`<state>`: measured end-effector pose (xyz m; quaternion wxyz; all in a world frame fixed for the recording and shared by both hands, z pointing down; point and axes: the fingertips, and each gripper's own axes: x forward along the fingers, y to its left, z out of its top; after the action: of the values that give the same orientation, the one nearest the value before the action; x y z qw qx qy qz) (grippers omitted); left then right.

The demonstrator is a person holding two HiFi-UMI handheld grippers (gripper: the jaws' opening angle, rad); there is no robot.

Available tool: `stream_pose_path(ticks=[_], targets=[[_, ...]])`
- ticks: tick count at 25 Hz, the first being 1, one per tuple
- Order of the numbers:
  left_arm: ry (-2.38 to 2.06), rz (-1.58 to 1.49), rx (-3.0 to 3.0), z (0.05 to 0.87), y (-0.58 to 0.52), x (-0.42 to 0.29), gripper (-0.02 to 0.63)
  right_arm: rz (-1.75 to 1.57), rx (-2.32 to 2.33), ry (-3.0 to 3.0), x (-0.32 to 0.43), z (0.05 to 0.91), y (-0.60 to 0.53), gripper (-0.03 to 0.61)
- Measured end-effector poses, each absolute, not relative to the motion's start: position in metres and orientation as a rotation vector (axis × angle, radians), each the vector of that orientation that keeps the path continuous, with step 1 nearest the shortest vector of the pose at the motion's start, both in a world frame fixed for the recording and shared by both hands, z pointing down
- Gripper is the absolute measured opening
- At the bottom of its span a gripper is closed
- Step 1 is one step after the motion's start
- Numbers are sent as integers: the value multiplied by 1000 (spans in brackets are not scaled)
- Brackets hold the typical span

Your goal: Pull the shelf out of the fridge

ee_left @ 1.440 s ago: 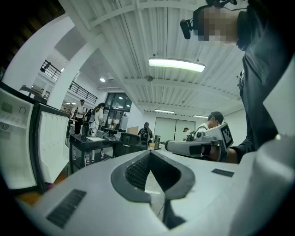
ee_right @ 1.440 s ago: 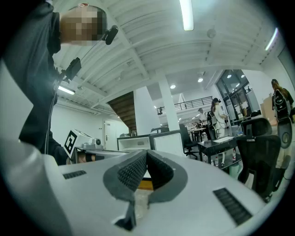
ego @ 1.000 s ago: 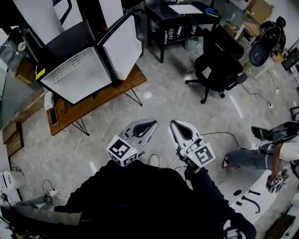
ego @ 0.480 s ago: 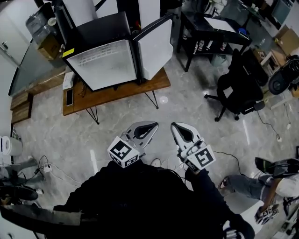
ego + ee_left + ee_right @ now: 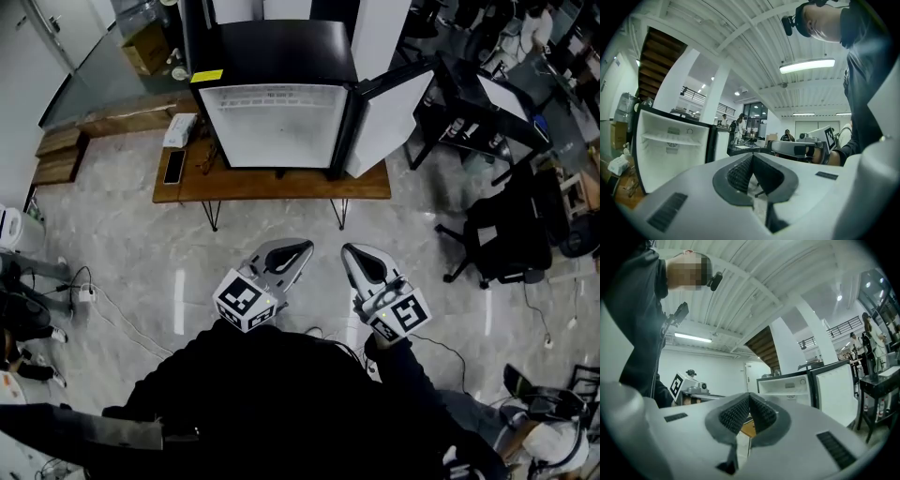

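A small black fridge (image 5: 281, 103) stands open on a low wooden table (image 5: 272, 183), its white inside facing me and its door (image 5: 389, 117) swung out to the right. The shelf (image 5: 670, 139) shows in the left gripper view as a white ledge across the upper inside. My left gripper (image 5: 306, 248) and right gripper (image 5: 348, 251) are held side by side in front of my body, well short of the table. Both are shut with nothing between the jaws. Both point level toward the fridge (image 5: 785, 387). The left gripper (image 5: 751, 155) sees the right one beside it.
A phone (image 5: 173, 167) and a white packet (image 5: 182, 129) lie on the table's left end. A black office chair (image 5: 506, 234) and a black desk (image 5: 487, 98) stand to the right. Cables (image 5: 89, 292) trail on the marble floor at left. Wooden steps (image 5: 58, 155) sit far left.
The view has swung round: the fridge has shifted from the upper left to the top centre of the head view. Both grippers keep their pose in front of my body, still shut.
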<state>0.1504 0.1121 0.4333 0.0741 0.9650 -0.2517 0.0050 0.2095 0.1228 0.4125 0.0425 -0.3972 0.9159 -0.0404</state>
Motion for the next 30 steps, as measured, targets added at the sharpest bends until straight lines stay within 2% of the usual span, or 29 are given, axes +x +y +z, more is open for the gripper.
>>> stream_pose_path(ticks=[9,16,22,30], targets=[[-798,-32,2879,433,13,48,6,-239,-1133,2792,105,411,19,8],[-789,-49,2864,441,-49,-6,6,-217,-1241,2780,53,418,-42,8],[-810,-56,2852,449,-94,-34,6,-261,-1336,2732,36,430,-86,8],[-893,-84,2831,451,-147,-36,6,-487,-1414,2510,56,449,-161,9]])
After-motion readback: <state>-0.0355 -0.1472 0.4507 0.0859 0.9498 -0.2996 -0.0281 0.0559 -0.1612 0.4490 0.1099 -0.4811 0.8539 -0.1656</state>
